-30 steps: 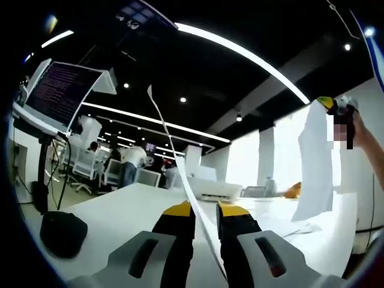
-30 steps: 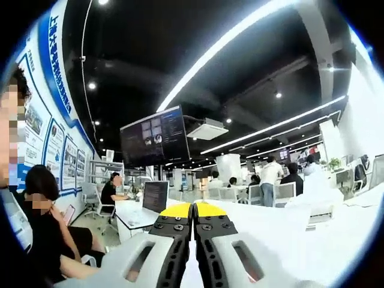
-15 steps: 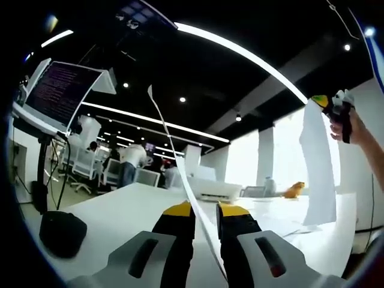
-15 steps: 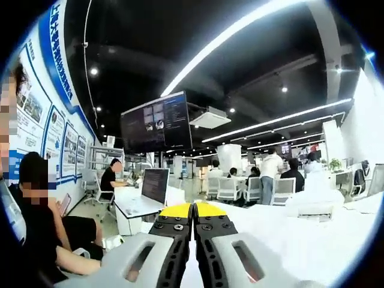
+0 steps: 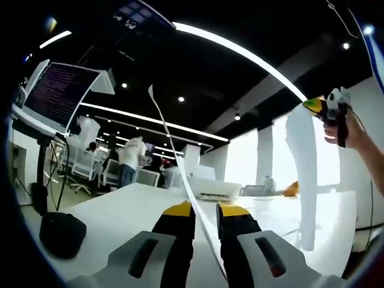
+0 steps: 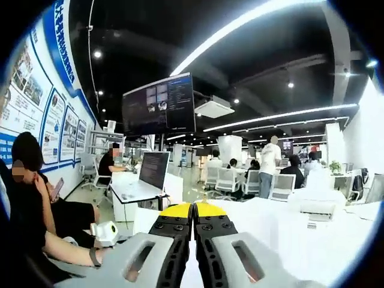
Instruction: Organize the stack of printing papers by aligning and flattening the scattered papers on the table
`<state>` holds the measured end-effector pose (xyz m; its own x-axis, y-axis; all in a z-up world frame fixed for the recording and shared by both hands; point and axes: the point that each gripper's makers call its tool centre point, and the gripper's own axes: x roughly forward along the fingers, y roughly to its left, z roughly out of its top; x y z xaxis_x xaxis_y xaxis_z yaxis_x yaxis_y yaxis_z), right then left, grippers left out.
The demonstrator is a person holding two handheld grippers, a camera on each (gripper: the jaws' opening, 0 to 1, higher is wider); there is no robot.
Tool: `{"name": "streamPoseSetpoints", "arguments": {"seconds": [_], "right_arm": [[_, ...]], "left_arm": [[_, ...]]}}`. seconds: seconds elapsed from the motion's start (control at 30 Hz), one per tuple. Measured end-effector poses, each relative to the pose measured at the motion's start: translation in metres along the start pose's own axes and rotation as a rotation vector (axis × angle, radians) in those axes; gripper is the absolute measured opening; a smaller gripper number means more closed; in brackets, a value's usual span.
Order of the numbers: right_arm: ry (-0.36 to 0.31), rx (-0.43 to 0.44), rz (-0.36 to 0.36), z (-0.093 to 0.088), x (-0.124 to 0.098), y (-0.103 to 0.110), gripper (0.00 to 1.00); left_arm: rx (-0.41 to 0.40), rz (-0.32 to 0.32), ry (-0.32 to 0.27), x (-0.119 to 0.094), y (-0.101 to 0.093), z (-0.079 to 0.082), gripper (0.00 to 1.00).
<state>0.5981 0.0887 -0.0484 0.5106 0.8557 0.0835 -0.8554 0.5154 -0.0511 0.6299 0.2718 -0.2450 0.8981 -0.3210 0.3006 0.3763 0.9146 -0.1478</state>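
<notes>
In the left gripper view, a dark rounded object point(image 5: 62, 233) sits at the near left of the white desk point(image 5: 120, 207), below a raised monitor point(image 5: 60, 93). The left gripper point(image 5: 206, 211) is clenched on the near edge of a sheet of paper point(image 5: 170, 147), seen edge-on, which rises from between the jaws and curves up and away to the left. That grip and that sheet look the same as a second ago.

Further right, beyond a white printer point(image 5: 214, 191) at the far side of the desk, the change shows. The right gripper point(image 5: 321, 105), held high in a person's hand point(image 5: 343, 129), pinches the top of a second sheet point(image 5: 302, 180). A second ago this sheet hung broad-face toward the camera; now it has turned nearly edge-on and moved left, closer to the left gripper's sheet. Its lower edge hangs just above, or touching, the desk; I cannot tell which.

In the right gripper view the yellow-tipped jaws are pressed together, with white paper between them low in the frame, and the view has swung since a second ago.

I judge the two sheets are being brought face to face, so their edges can be matched before being laid flat.
</notes>
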Motion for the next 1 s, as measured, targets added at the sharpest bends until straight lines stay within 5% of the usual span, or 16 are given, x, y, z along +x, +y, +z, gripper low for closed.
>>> {"name": "streamPoseSetpoints", "arguments": {"seconds": [1.0], "right_arm": [[0.084,-0.034,0.037,-0.034,0.093,-0.019,0.0]], "left_arm": [[0.012,-0.015,0.008,0.001,-0.004,-0.002,0.21]]}}
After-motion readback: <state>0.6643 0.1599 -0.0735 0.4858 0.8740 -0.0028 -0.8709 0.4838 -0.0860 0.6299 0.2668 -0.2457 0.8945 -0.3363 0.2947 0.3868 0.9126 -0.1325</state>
